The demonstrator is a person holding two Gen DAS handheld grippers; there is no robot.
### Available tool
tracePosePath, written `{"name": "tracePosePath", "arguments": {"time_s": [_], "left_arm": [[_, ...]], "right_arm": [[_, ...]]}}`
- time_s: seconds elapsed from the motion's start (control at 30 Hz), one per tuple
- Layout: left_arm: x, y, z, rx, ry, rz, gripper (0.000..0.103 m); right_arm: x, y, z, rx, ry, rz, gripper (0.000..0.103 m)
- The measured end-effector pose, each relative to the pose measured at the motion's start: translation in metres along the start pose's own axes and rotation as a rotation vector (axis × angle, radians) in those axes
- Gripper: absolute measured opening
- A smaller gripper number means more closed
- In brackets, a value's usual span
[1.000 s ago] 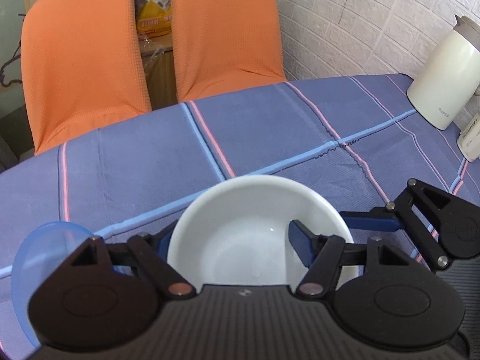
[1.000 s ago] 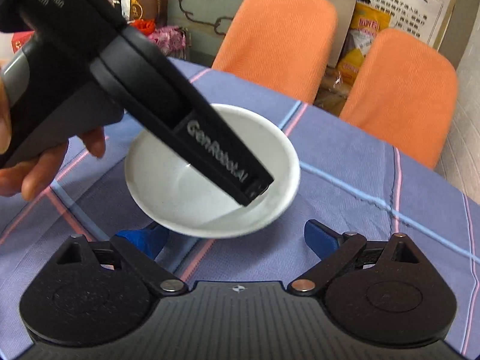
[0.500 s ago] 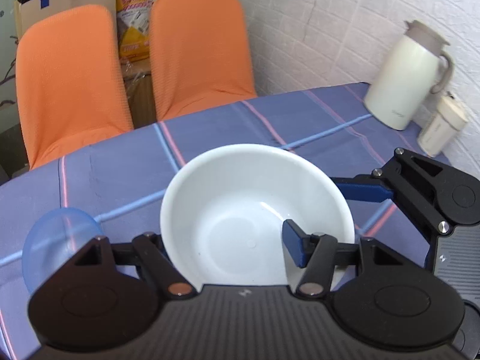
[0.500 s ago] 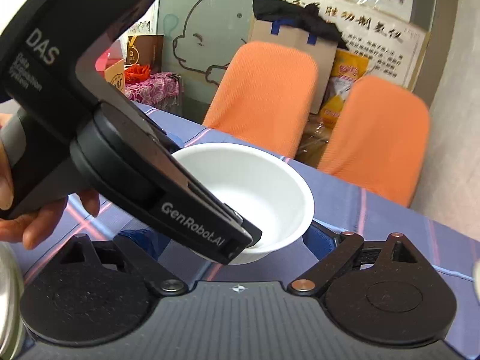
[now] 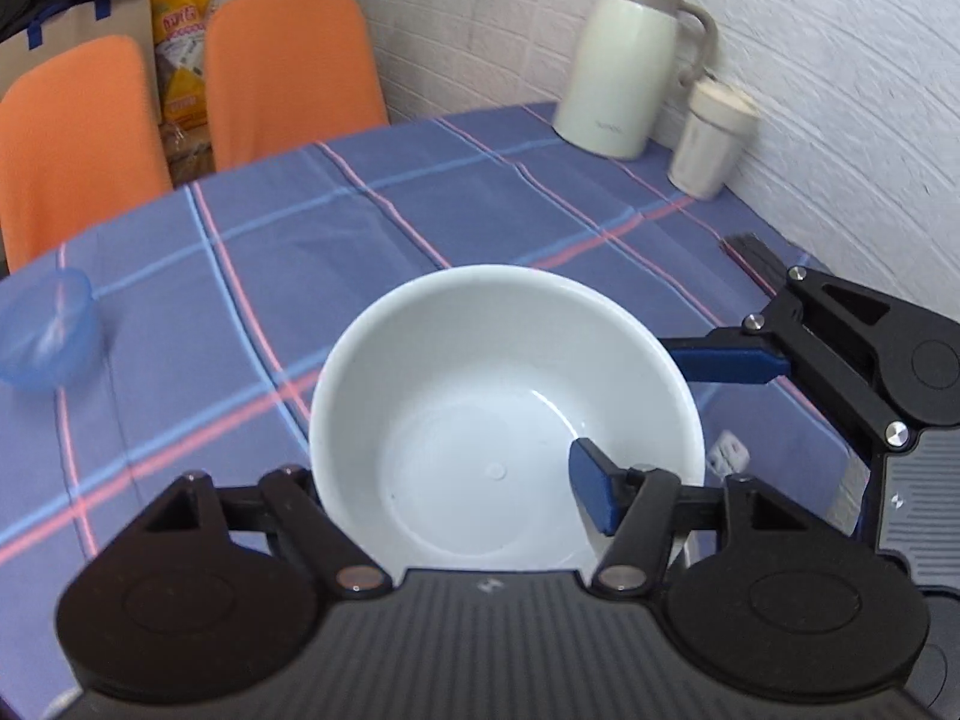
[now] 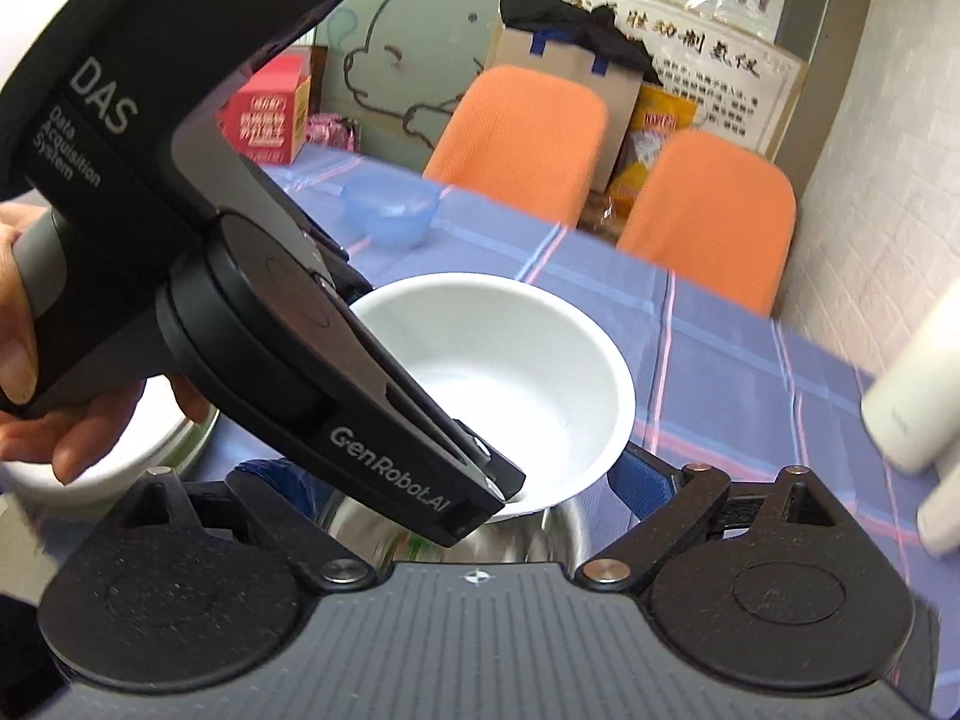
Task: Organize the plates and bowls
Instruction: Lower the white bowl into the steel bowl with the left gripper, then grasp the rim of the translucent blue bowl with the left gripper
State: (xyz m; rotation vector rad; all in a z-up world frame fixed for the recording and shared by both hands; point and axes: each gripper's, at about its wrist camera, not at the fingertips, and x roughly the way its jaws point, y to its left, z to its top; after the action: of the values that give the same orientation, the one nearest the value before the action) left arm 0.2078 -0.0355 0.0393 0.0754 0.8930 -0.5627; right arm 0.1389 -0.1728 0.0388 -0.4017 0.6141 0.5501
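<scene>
Gripping the white bowl [image 5: 480,408] by its near rim, the left gripper [image 5: 456,498] has its jaws shut on the wall of the dish: the right blue pad [image 5: 591,492] lies inside the bowl, and the other finger is hidden behind the outside of the rim. The bowl is held tilted, clear of the surface [image 5: 420,222], which is covered by a blue cloth with pink and pale-blue stripes. In the right wrist view the same white bowl [image 6: 510,372] hangs from the left gripper [image 6: 498,492], whose black body is held by a hand [image 6: 36,396] at the left edge of the picture, and a shiny metal bowl [image 6: 540,534] sits just beneath it. The right gripper [image 6: 456,480] is close to the bowl with its jaws spread wide and nothing between them; one blue fingertip [image 5: 726,363] of it shows beside the bowl's far right rim in the left wrist view. A translucent blue bowl [image 5: 42,336] stands well apart toward the left edge of the surface. Part of another white dish [image 6: 102,468] shows below the hand. A cream thermos jug [image 5: 624,60] and a pale lidded cup [image 5: 714,138] stand together at the far right corner, against the white brick wall [image 5: 840,90]. Two orange chairs [image 5: 282,72] stand beyond the far edge.
</scene>
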Motion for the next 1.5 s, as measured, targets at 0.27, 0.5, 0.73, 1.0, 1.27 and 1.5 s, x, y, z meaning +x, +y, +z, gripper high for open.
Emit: {"name": "tracePosePath", "arguments": {"time_s": [0.27,0.5,0.73,1.0,1.27,1.5], "left_arm": [[0.020,-0.013,-0.031,0.006,0.073,0.034,0.064],[0.007,-0.005,-0.030,-0.016,0.087,0.017,0.072],[-0.042,0.012,-0.038,-0.035,0.013,-0.003,0.072],[-0.095,0.087,-0.048,-0.147,-0.063,0.192,0.072],[-0.102,0.196,-0.031,-0.308,-0.077,0.303,0.072],[-0.044,0.277,0.017,-0.458,-0.087,0.273,0.072]], "right_arm": [[0.004,0.005,-0.026,0.025,0.046,0.025,0.081],[-0.021,-0.002,-0.049,0.080,0.055,0.019,0.083],[-0.048,-0.005,-0.064,0.142,0.021,0.018,0.083],[-0.029,0.007,-0.015,0.110,-0.064,0.091,0.083],[0.056,0.029,0.076,0.056,-0.053,0.141,0.083],[0.178,0.041,0.132,0.019,0.062,0.161,0.083]]}}
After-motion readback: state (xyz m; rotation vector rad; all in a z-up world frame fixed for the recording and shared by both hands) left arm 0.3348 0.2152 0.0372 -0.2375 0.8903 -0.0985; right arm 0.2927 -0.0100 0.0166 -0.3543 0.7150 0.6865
